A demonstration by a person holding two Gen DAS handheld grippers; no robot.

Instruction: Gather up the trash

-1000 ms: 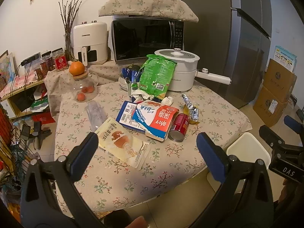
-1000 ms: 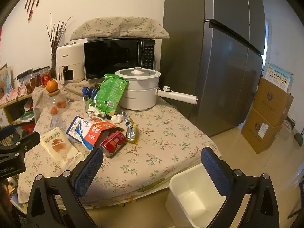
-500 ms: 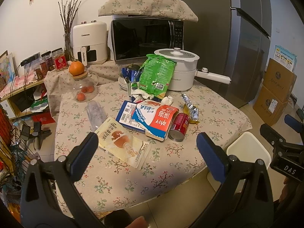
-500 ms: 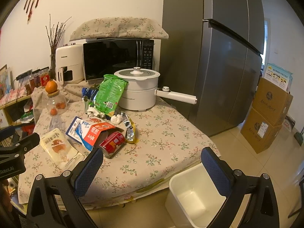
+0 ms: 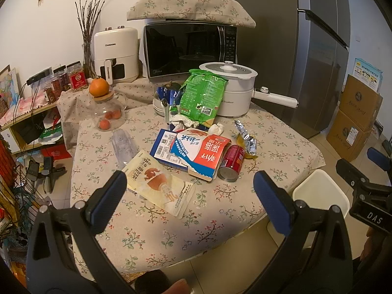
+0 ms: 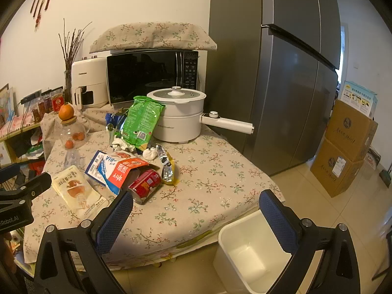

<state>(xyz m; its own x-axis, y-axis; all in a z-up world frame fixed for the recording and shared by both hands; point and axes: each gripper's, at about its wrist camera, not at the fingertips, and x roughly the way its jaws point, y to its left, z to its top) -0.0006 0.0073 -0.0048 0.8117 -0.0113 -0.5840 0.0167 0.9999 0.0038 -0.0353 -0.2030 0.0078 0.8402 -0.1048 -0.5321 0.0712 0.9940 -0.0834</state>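
Observation:
Trash lies on the floral-cloth table: a cream snack pouch, a red-and-blue carton, a red can on its side, a foil wrapper, crumpled tissue and a green bag. A white empty bin stands on the floor at the table's right corner. My left gripper is open and empty, above the table's near edge. My right gripper is open and empty, above the table corner and the bin.
A white electric pot, a microwave, an air fryer and a glass jar with an orange stand at the back. A fridge and cardboard boxes are to the right.

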